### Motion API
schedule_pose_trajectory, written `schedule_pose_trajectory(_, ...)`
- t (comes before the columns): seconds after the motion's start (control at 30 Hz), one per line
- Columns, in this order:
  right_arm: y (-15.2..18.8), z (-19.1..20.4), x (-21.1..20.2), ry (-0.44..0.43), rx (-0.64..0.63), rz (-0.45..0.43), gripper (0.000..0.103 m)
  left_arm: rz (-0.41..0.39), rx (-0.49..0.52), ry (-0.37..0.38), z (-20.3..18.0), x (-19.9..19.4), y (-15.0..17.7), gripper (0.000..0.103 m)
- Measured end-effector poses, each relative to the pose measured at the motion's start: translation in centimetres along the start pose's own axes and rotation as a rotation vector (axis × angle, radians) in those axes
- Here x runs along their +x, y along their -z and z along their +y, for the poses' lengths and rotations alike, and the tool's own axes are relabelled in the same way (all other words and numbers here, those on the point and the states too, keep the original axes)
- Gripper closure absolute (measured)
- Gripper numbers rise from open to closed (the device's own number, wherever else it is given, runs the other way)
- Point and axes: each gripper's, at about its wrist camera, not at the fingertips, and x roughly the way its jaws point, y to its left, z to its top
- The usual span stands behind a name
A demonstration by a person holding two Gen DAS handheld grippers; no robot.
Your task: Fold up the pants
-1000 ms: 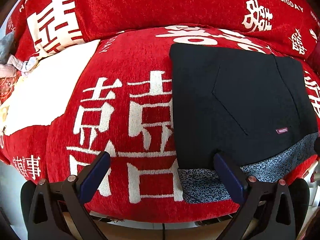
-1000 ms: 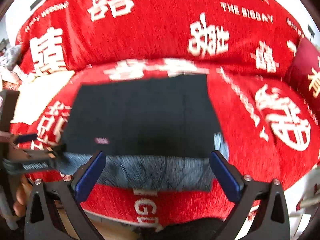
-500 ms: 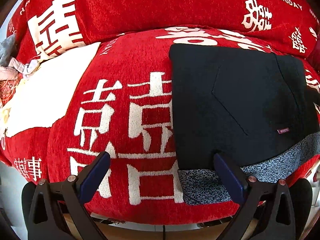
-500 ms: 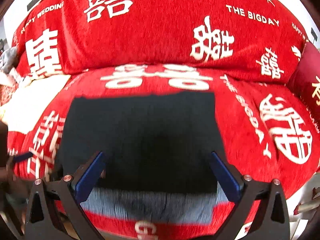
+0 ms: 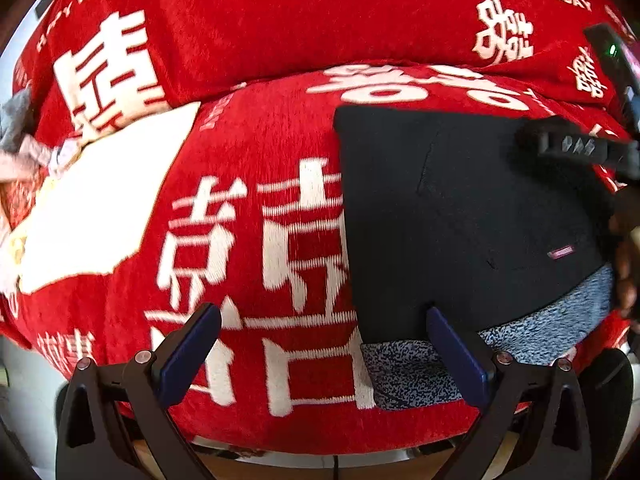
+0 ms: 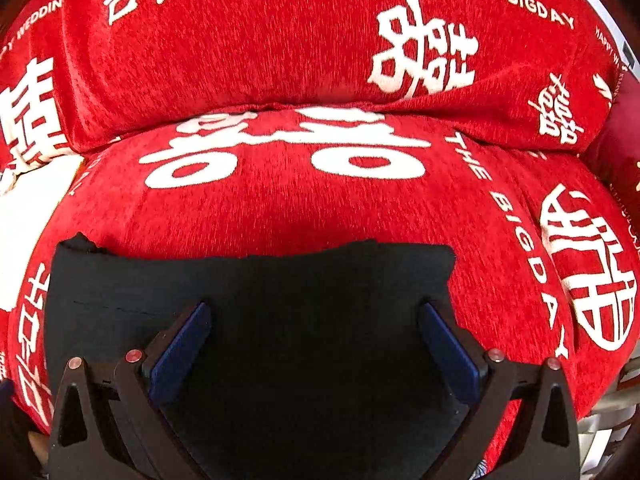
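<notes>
The black pants (image 5: 460,208) lie folded into a flat rectangle on the red sofa seat (image 5: 248,152), with a speckled grey waistband (image 5: 532,332) at the near edge. My left gripper (image 5: 324,344) hovers open at the seat's front edge, its right finger over the pants' near left corner. The right gripper shows as a dark body (image 5: 576,148) over the far right of the pants in the left wrist view. In the right wrist view the right gripper (image 6: 316,340) stands open above the black pants (image 6: 280,300), nothing between its pads.
The sofa is covered in red cloth (image 6: 280,60) with white characters. A white cloth (image 5: 96,208) lies on the seat to the left, with a heap of grey and pink clothes (image 5: 24,140) beyond it. A hand (image 5: 626,264) shows at the right edge.
The right gripper has moved forward and down over the pants, so the waistband has left its view. It now appears at the right of the left wrist view. My left gripper shifted slightly.
</notes>
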Motion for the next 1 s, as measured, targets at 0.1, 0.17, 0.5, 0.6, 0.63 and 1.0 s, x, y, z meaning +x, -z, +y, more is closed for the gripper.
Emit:
schedule_pose_trajectory(0.1, 0.4, -0.1, 0.0, 0.000, 0.001, -0.036, 0.000, -0.060, -0.044, 0.053, 1.0, -1.2, -2.3, 0.000)
schedule_pose_trajectory(0.17, 0.4, 0.1, 0.0, 0.008, -0.003, -0.046, 0.000, -0.018, -0.115, 0.130, 2.2, -0.3, -4.7, 0.000)
schedule_pose_trajectory(0.5, 0.4, 0.5, 0.4, 0.030, -0.012, -0.051, 0.000, 0.204, -0.323, 0.057, 5.1, 8.8, -10.5, 0.000)
schedule_pose_trajectory(0.6, 0.3, 0.5, 0.5, 0.036, -0.014, -0.045, 0.000, 0.182, -0.263, 0.024, 4.4, 8.2, -10.9, 0.000)
schedule_pose_trajectory(0.63, 0.2, 0.4, 0.4, 0.029, -0.013, -0.040, 0.000, 0.179, -0.259, 0.032, 4.5, 7.9, -10.9, 0.000)
schedule_pose_trajectory(1.0, 7.2, 0.7, -6.9, -0.036, -0.108, -0.025, 0.000, 0.186, -0.156, 0.253, 2.7, 3.2, -1.9, 0.000)
